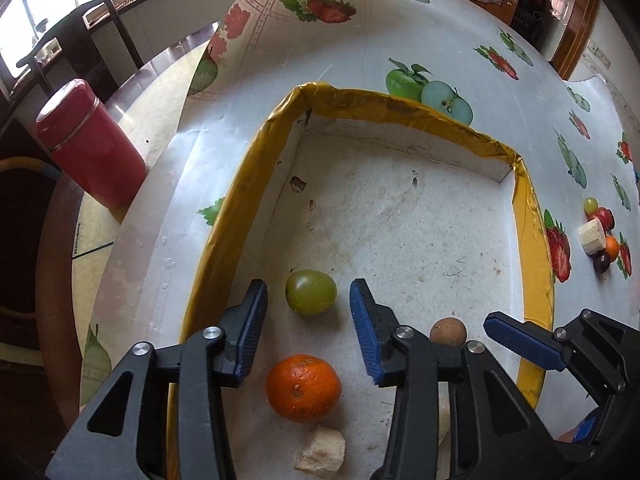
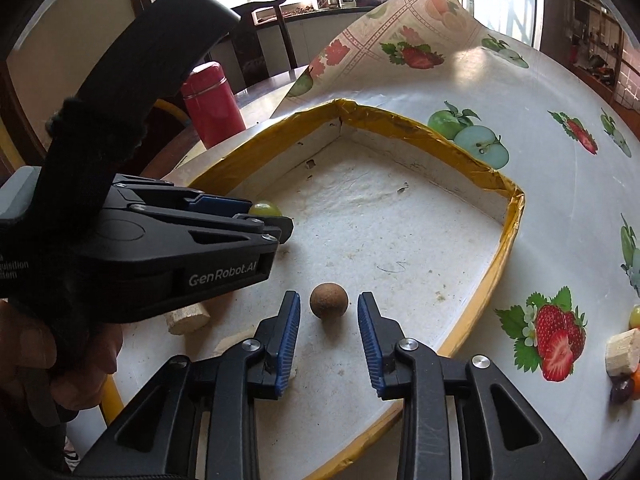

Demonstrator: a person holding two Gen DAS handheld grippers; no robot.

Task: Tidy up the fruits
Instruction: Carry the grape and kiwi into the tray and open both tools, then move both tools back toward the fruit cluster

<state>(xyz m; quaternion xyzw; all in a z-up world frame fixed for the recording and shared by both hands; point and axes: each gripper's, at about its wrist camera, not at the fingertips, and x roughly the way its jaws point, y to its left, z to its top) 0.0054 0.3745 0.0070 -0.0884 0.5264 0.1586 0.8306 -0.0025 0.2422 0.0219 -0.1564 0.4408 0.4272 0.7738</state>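
A shallow tray with a yellow taped rim (image 1: 400, 104) (image 2: 400, 120) holds the fruit. A green grape (image 1: 311, 292) lies between the tips of my left gripper (image 1: 309, 283), whose blue pads stand apart from it on both sides. Just below sit a mandarin (image 1: 303, 388) and a pale fruit chunk (image 1: 320, 456). A small brown ball-shaped fruit (image 2: 329, 300) (image 1: 448, 332) rests on the tray floor between the tips of my right gripper (image 2: 329, 312), with a gap on each side. In the right wrist view the left gripper (image 2: 276, 222) reaches in from the left over the grape (image 2: 265, 209).
More small fruits and a pale chunk (image 1: 592, 236) (image 2: 620, 354) lie on the fruit-print tablecloth right of the tray. A red canister (image 1: 92, 148) (image 2: 212, 104) stands off the tray's left side. The cloth's far edge curls up. Another pale chunk (image 2: 188, 318) lies in the tray.
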